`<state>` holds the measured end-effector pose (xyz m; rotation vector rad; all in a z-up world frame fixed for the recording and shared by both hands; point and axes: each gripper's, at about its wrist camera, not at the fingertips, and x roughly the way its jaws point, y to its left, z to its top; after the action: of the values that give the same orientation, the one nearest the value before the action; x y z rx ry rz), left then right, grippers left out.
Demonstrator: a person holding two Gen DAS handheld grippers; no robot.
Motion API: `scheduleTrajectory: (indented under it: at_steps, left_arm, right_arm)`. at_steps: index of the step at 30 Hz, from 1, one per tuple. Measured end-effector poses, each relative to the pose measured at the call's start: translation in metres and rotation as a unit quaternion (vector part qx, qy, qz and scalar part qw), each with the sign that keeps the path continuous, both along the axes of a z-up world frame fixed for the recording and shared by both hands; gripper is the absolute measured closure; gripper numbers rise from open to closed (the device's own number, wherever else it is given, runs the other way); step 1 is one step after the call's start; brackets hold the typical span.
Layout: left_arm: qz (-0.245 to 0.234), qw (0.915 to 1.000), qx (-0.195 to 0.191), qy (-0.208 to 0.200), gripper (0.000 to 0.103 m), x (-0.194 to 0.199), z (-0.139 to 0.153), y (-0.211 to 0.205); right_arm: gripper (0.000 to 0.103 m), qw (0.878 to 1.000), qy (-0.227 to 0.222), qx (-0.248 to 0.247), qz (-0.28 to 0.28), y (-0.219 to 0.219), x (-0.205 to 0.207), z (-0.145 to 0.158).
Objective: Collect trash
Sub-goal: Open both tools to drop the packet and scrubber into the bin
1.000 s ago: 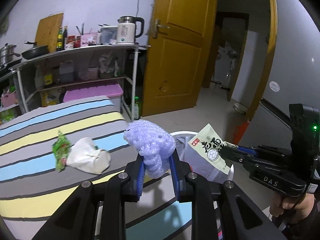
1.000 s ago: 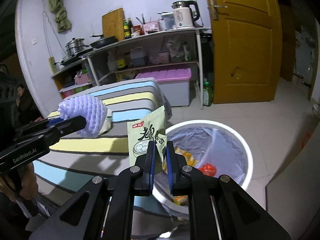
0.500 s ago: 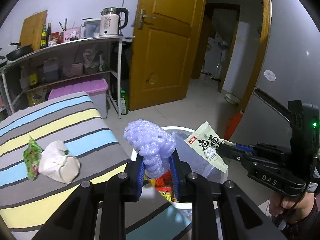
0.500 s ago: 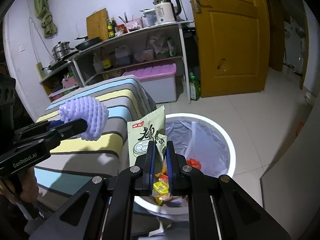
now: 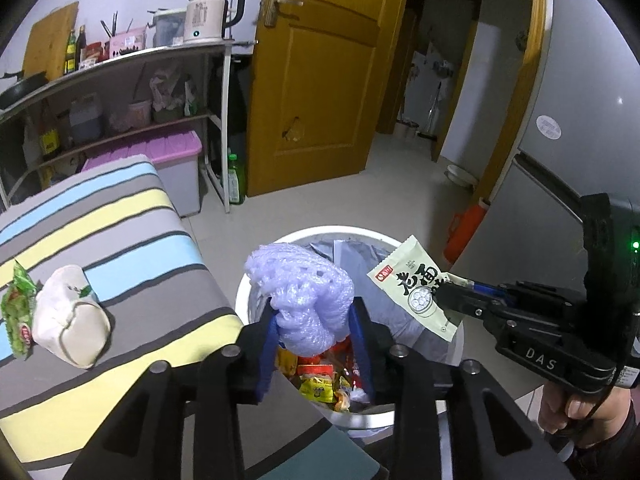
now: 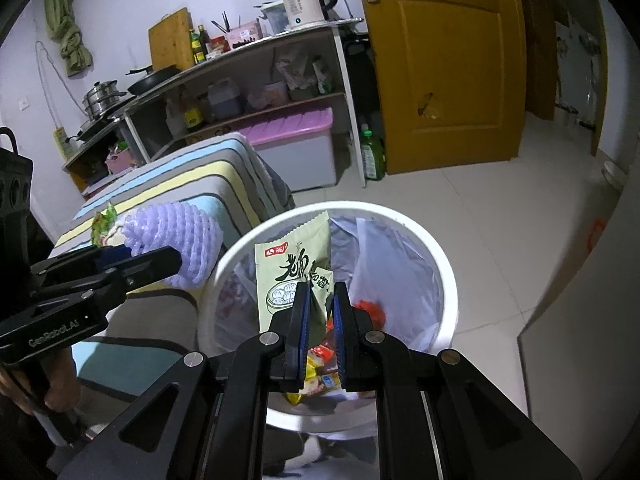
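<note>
My left gripper [image 5: 316, 320] is shut on a purple foam fruit net [image 5: 302, 292] and holds it over the near-left rim of the white trash bin [image 5: 400, 240]. The net also shows in the right wrist view [image 6: 176, 240]. My right gripper [image 6: 318, 300] is shut on a pale green snack wrapper [image 6: 292, 268] above the bin [image 6: 444, 276]. The wrapper also shows in the left wrist view [image 5: 416, 284]. The bin has a grey liner and holds several colourful wrappers [image 5: 320, 380].
A striped table [image 5: 100, 240] on the left carries a crumpled white tissue pack [image 5: 68, 332] and a green wrapper [image 5: 18, 316]. Behind stand a metal shelf [image 5: 132, 64], a purple-lidded box [image 5: 160, 152], a yellow door [image 5: 320, 80] and a fridge [image 5: 580, 120].
Both grippers have moved from beside the table to over the bin, each still holding its piece. The bin's contents have come into view below them.
</note>
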<state>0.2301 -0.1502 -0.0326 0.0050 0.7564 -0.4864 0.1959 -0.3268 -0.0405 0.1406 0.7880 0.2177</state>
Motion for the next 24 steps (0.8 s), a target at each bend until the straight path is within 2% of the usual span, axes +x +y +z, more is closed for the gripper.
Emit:
scheduleTrajectory:
  at_steps: [8, 15, 24]
  left_arm:
    - [0.000, 0.9999, -0.004, 0.013, 0.056, 0.007, -0.007, -0.001]
    - [0.005, 0.9998, -0.011, 0.014, 0.053, 0.007, -0.006, 0.003]
    - [0.019, 0.9995, -0.024, 0.001, 0.053, -0.007, 0.006, 0.012]
  right_arm:
    - [0.088, 1.000, 0.008, -0.006, -0.005, -0.004, 0.007, -0.008]
    - [0.078, 1.000, 0.004, -0.008, -0.005, -0.003, 0.006, -0.005]
    - [0.078, 1.000, -0.014, -0.016, 0.002, 0.003, -0.006, 0.008]
